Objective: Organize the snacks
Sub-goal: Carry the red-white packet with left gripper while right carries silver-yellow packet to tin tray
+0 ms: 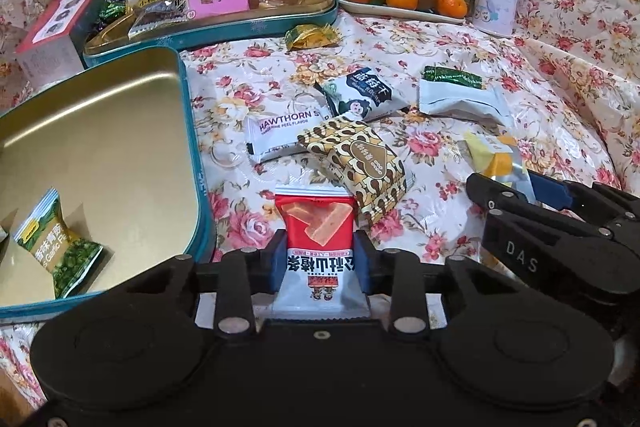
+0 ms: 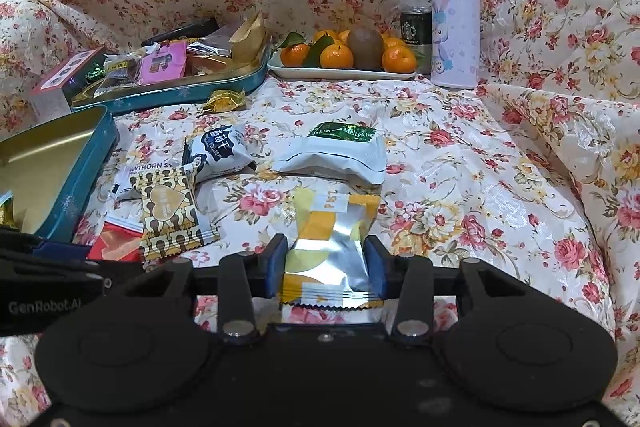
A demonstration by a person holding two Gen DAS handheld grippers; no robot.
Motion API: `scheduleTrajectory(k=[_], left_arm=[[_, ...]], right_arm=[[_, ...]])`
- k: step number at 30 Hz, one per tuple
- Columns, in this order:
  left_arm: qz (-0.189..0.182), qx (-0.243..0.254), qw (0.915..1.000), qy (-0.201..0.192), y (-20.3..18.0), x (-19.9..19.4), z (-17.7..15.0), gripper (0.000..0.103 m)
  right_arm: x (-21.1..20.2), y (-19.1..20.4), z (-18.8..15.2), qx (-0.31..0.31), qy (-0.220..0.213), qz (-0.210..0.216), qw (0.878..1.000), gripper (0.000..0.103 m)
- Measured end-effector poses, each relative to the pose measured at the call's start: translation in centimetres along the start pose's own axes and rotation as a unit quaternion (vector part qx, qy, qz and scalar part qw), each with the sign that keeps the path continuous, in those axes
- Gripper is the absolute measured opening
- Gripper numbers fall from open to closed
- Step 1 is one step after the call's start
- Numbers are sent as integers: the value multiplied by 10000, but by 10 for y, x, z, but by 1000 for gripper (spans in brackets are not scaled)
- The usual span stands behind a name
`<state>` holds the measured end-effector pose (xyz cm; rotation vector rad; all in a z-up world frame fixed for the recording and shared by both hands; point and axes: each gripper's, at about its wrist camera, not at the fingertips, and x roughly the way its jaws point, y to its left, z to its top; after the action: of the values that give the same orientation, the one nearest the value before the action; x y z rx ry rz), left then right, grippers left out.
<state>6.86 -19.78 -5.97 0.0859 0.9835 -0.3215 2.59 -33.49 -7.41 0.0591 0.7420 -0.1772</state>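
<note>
My left gripper (image 1: 320,259) is shut on a red and white snack packet (image 1: 320,247), just right of the open teal tin (image 1: 192,155), which holds a green garlic-pea packet (image 1: 56,247). My right gripper (image 2: 326,265) is shut on a yellow and silver packet (image 2: 332,243) low over the cloth; it also shows in the left wrist view (image 1: 516,187). Loose on the floral cloth lie a brown patterned packet (image 1: 360,163), a white hawthorn packet (image 1: 280,135), a dark plum packet (image 1: 360,95) and a white Meltykiss packet (image 2: 336,155).
A second teal tin (image 1: 256,23) full of mixed snacks stands at the back left, a gold candy (image 1: 310,37) beside it. A plate of mandarins (image 2: 344,57), a Starbucks can (image 2: 416,35) and a lilac bottle (image 2: 456,19) stand at the back. A box (image 1: 52,31) sits far left.
</note>
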Motion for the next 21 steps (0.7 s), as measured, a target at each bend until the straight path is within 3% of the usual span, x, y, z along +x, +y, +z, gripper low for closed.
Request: scheduleTrajectory(k=[9, 21], left_arm=[[-221, -122, 9996, 100, 4, -18, -15, 42], [-378, -1, 9992, -103, 16, -62, -41, 42]], right_arm=[[-29, -5, -7, 265, 51, -13, 9996, 43], [-77, 14, -26, 470, 227, 461, 9976, 43]])
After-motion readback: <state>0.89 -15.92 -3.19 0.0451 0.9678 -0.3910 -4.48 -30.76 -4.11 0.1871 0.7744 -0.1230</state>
